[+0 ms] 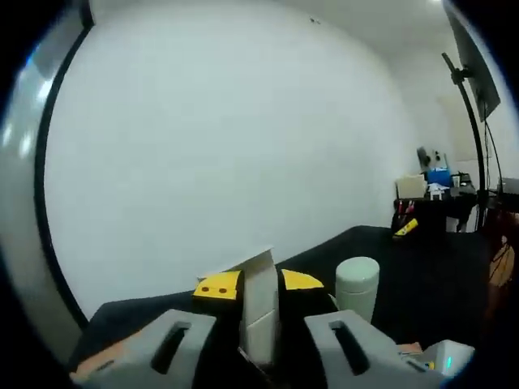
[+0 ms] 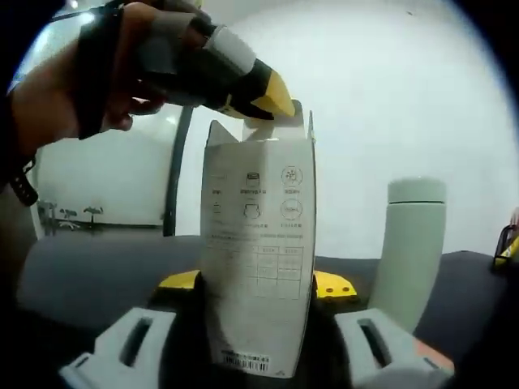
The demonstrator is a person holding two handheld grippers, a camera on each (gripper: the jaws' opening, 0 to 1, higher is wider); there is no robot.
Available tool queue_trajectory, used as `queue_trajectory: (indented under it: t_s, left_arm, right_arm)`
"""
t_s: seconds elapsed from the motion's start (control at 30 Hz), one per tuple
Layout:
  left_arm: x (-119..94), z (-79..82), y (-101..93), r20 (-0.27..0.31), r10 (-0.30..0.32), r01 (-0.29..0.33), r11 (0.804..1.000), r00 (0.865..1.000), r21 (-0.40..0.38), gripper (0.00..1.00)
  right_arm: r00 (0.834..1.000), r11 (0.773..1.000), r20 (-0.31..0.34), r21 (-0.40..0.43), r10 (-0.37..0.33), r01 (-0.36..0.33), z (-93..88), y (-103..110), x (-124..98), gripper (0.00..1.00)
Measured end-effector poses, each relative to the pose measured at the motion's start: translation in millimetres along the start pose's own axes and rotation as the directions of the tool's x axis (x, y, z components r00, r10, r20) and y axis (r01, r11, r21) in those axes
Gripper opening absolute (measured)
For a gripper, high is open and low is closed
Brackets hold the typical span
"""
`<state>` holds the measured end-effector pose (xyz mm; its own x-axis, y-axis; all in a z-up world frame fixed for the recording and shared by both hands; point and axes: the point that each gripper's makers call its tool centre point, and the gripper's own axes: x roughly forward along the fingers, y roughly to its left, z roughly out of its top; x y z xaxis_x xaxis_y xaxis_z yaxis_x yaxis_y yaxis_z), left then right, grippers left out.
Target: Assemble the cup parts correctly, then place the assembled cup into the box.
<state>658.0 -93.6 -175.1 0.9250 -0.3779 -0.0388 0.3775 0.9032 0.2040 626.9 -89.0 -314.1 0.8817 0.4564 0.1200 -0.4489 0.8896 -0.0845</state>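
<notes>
While the right gripper view meets the white carton (image 2: 259, 259) broadside, the left gripper view catches the same carton (image 1: 261, 312) edge-on, a thin slab at 6 o'clock. In the right gripper view the right gripper (image 2: 258, 285) has its yellow-tipped jaws on either flank of the carton's lower half, closed against it and holding it upright on the dark table (image 2: 89, 267). At 11 o'clock in that view the left gripper (image 2: 263, 101), held by a person's hand (image 2: 73, 73), has its yellow tips at the carton's open top flap; whether they pinch the flap cannot be told from there. In the left gripper view the left gripper (image 1: 259, 284) has its yellow tips set against the two sides of the thin carton edge, narrowly parted and apparently gripping it.

The pale green cup (image 2: 413, 251) stands with its lid on at 3 o'clock in the right gripper view, just beside the carton and outside it; in the left gripper view the cup (image 1: 357, 285) sits at 5 o'clock.

Printed on the carton's face are small icons, a table of fine text and a barcode near the bottom edge, all too small to read. Far off at 3 o'clock in the left gripper view stands a cluttered desk (image 1: 434, 203).
</notes>
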Motion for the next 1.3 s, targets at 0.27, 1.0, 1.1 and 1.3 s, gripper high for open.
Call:
queue_trajectory:
  t_s: [0.27,1.0,1.1,1.3]
  left_arm:
    - [18.2,-16.2,2.6,-0.108,0.001,-0.001,1.0,0.994,0.0,0.22]
    - [-19.7,43.5,19.4,0.114,-0.091,0.115,0.968,0.989,-0.223,0.25]
    - [-50.5,56.5,15.6,0.192,-0.15,0.191,0.957,0.97,-0.217,0.32]
    - [-66.4,8.5,25.9,0.131,-0.204,0.224,0.961,0.97,-0.163,0.59]
  right_arm:
    - [1.0,1.0,0.001,0.004,-0.002,0.002,-0.3,-0.9,-1.5,0.48]
    - [1.0,1.0,0.002,0.014,-0.001,0.001,0.1,0.1,-3.0,0.48]
    - [1.0,1.0,0.001,0.015,0.004,-0.004,0.2,0.0,-2.8,0.48]
    - [1.0,1.0,-0.013,0.019,0.024,-0.024,1.0,-1.4,-0.9,0.49]
